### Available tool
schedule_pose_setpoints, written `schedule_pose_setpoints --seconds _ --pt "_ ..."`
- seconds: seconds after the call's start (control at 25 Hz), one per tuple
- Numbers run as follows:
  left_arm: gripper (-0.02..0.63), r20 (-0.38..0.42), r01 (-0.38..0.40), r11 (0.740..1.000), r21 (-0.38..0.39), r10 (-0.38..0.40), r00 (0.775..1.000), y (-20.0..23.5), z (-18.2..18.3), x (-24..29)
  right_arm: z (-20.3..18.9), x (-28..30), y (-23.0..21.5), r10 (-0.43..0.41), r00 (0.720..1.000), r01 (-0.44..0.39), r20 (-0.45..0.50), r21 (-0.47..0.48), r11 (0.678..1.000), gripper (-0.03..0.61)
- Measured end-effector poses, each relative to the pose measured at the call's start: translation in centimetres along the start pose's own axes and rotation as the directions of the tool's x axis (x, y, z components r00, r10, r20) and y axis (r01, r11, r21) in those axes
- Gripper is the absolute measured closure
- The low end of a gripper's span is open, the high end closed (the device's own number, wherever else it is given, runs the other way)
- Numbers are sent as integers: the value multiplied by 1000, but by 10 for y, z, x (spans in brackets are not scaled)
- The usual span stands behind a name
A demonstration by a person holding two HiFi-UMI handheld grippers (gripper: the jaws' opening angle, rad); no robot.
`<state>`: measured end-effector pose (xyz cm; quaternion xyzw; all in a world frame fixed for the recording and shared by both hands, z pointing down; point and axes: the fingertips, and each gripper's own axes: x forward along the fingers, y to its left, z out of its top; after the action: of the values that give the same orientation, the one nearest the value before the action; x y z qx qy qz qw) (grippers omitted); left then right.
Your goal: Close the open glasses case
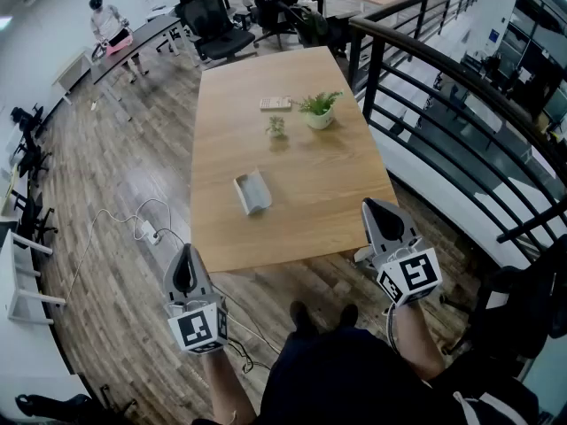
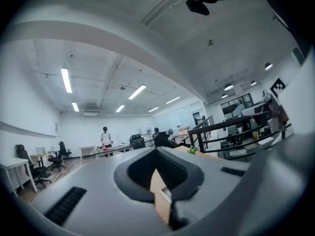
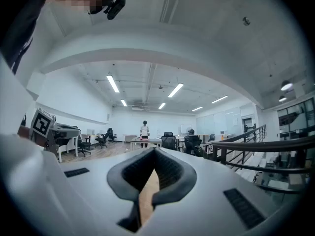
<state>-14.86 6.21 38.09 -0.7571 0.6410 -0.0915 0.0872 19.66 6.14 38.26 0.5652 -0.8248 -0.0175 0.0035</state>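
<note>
The glasses case (image 1: pixel 252 192) is grey and lies open on the wooden table (image 1: pixel 292 228), left of its middle, lid swung back. My left gripper (image 1: pixel 185 271) hangs below the table's near edge, left of the case, with its jaws closed together and nothing in them. On the other side, my right gripper (image 1: pixel 381 220) sits at the near right corner of the table, shut and empty too. Both are well short of the case. In the left gripper view the left gripper (image 2: pixel 157 152) shows a sliver of tabletop between its pads; the right gripper (image 3: pixel 155 152) shows the same in the right gripper view.
Two small potted plants (image 1: pixel 317 109) (image 1: pixel 276 127) and a flat white device (image 1: pixel 275 103) stand further back on the table. A black railing (image 1: pixel 416 87) runs along the right. Cables and a power strip (image 1: pixel 146 230) lie on the floor at left. A person (image 1: pixel 106 23) stands by distant desks.
</note>
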Motion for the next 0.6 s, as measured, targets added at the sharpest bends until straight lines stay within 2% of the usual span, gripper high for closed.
schedule_pose_setpoints --seconds 0.24,0.4,0.6 --pt "614 8 -13 1000 2 13 1000 -5 8 1 6 3 -15 -17 1000 17 7 -3 1000 565" --pt "614 14 -20 1000 -6 20 1000 -12 12 -1 -1 6 -14 30 999 -30 -20 10 1000 565" --pt "614 12 -50 999 18 50 999 -26 14 -10 -3 0 -22 40 999 -41 5 28 999 563"
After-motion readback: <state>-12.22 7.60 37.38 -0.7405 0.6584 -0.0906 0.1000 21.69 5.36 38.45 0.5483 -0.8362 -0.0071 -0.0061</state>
